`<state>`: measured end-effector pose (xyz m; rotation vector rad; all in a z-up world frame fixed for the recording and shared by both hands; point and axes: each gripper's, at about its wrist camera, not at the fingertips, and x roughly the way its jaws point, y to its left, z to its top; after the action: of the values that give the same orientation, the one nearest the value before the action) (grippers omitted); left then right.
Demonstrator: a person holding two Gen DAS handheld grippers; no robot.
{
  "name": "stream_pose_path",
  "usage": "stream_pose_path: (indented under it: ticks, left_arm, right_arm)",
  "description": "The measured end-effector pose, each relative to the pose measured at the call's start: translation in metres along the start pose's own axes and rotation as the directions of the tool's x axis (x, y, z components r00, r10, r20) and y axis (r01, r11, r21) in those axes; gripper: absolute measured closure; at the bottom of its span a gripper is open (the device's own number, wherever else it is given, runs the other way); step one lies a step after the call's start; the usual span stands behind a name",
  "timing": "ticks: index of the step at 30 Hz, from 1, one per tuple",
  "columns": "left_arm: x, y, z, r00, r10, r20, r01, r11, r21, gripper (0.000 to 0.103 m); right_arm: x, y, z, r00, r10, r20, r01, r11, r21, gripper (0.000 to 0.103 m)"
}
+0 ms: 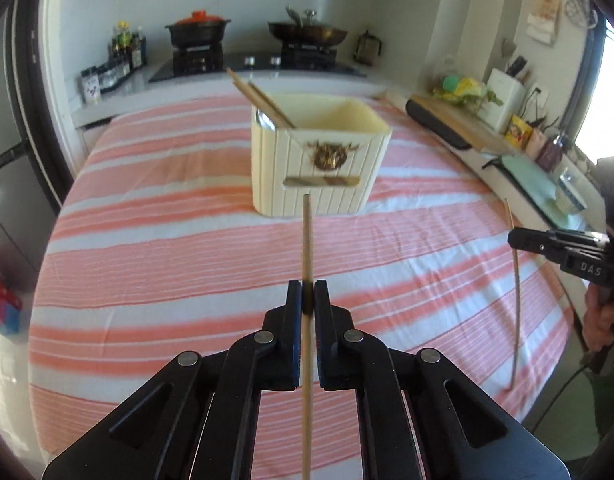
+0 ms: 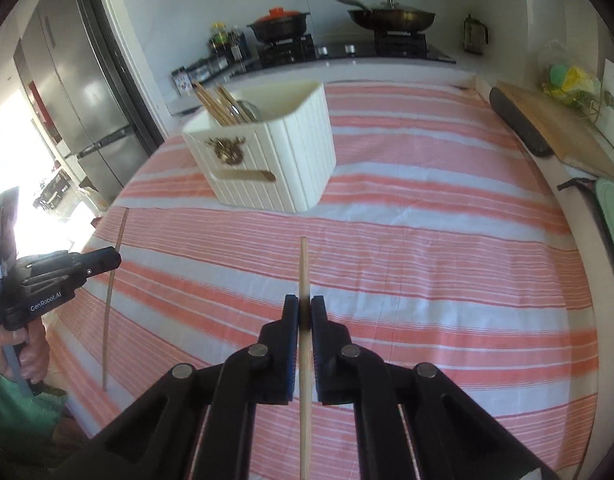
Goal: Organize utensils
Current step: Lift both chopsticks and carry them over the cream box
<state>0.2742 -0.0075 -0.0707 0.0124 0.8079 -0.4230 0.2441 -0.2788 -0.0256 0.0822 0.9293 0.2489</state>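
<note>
My left gripper [image 1: 307, 296] is shut on a wooden chopstick [image 1: 307, 236] that runs straight ahead, lifted above the striped cloth. My right gripper [image 2: 304, 312] is shut on a second chopstick [image 2: 304, 268] the same way. Each gripper also shows in the other's view: the right gripper [image 1: 513, 239] at the right edge with its chopstick [image 1: 517, 304] hanging through it, the left gripper [image 2: 116, 259] at the left edge with its chopstick [image 2: 109, 312]. A cream ribbed utensil holder [image 1: 319, 168] [image 2: 267, 156] stands ahead on the table. Chopsticks [image 1: 259, 98] [image 2: 215, 104] and a metal spoon lean in its left compartment.
A pink and white striped cloth [image 1: 187, 248] [image 2: 427, 240] covers the table. Behind it is a stove [image 1: 259, 62] with a pot and a pan. A wooden cutting board [image 2: 563, 136] and kitchen clutter line the right side. A steel fridge [image 2: 79, 92] stands at the left.
</note>
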Motion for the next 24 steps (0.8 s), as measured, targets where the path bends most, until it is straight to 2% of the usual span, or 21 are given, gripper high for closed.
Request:
stream_pose_path:
  ticks: [3,6,10,16,18,21,24]
  left_arm:
    - [-0.039,0.004,0.001,0.996,-0.021,0.089,0.022,1.0,-0.01,0.099]
    - [-0.06,0.005,0.006,0.987,-0.037,0.157,0.042,0.999,-0.032,0.099]
    - [-0.079,0.008,0.028,0.966,-0.048,0.252,0.065,0.996,-0.06,0.099]
    - [-0.101,0.024,0.093,0.93,-0.027,0.366,0.063,0.994,-0.085,0.099]
    - [-0.101,0.027,0.12,0.918,-0.022,0.395,0.064,0.994,-0.094,0.099]
    - [-0.095,0.027,0.159,0.898,0.01,0.441,0.03,0.996,-0.083,0.099]
    - [-0.077,0.026,0.189,0.895,0.026,0.446,0.007,0.997,-0.073,0.099]
  right_arm:
    - [-0.035,0.01,-0.001,0.997,0.011,0.08,-0.01,1.0,-0.017,0.097]
    - [-0.064,0.019,0.0,0.988,0.006,0.157,-0.002,1.0,-0.026,0.097]
    - [-0.088,0.033,0.021,0.956,-0.02,0.292,0.033,0.999,-0.041,0.097]
    - [-0.1,0.046,0.097,0.904,-0.041,0.426,0.083,0.993,-0.081,0.097]
    - [-0.098,0.048,0.129,0.894,-0.04,0.447,0.092,0.991,-0.095,0.097]
    - [-0.094,0.05,0.171,0.879,-0.028,0.476,0.091,0.99,-0.11,0.097]
    - [-0.084,0.05,0.205,0.867,-0.019,0.498,0.084,0.99,-0.109,0.097]
